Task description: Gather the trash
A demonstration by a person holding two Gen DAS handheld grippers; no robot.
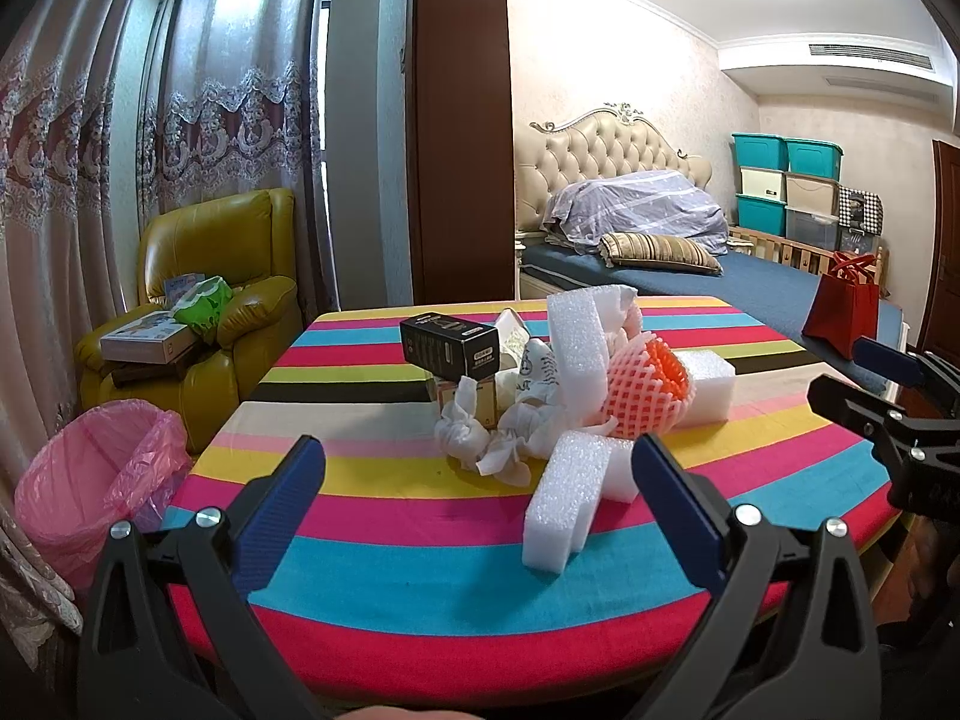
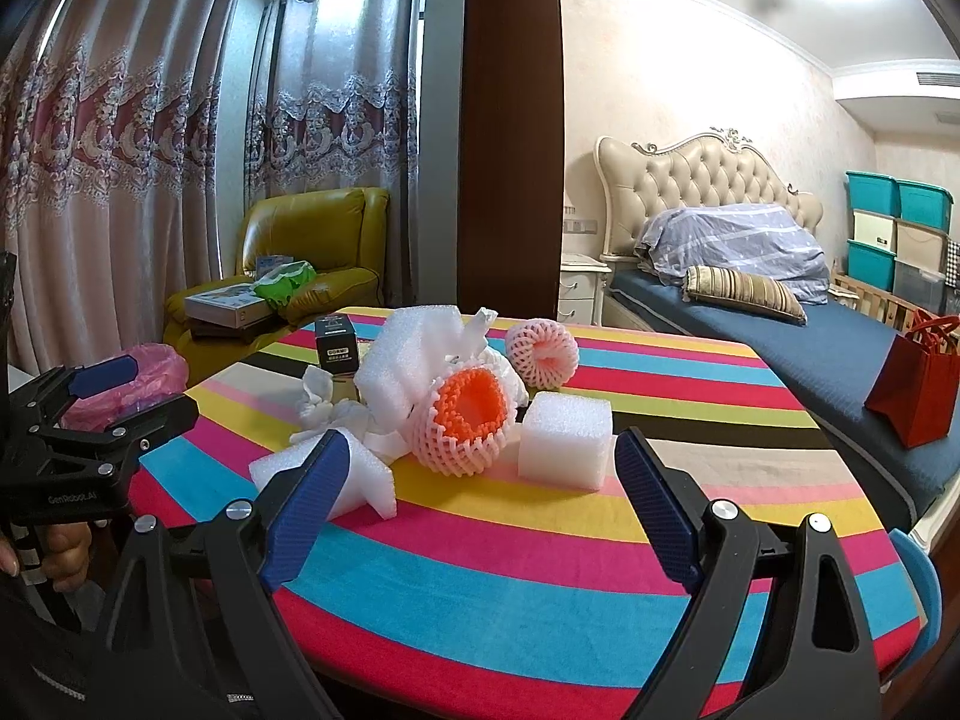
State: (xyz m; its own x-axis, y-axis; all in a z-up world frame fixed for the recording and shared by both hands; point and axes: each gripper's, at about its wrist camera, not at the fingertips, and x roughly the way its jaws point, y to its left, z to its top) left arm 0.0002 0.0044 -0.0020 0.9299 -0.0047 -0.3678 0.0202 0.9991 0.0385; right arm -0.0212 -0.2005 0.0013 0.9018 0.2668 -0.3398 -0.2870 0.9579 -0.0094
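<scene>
Left gripper (image 1: 477, 480): jaws wide apart, empty, poised over the near edge of the table (image 1: 384, 546).
Right gripper (image 2: 480, 474): jaws spread wide, holding nothing.
Foam strip (image 1: 567, 501): lies closest, at the front of the heap.
Trash heap: tissues (image 1: 480, 441), black box (image 1: 450, 348), netted fruit sleeve (image 2: 465, 420), foam cube (image 2: 564, 447), mid-table.
Bin (image 1: 90, 480): pink-lined, on the floor left of the table.

Two fruit nets (image 2: 462, 426), one black box (image 2: 337, 342)
</scene>
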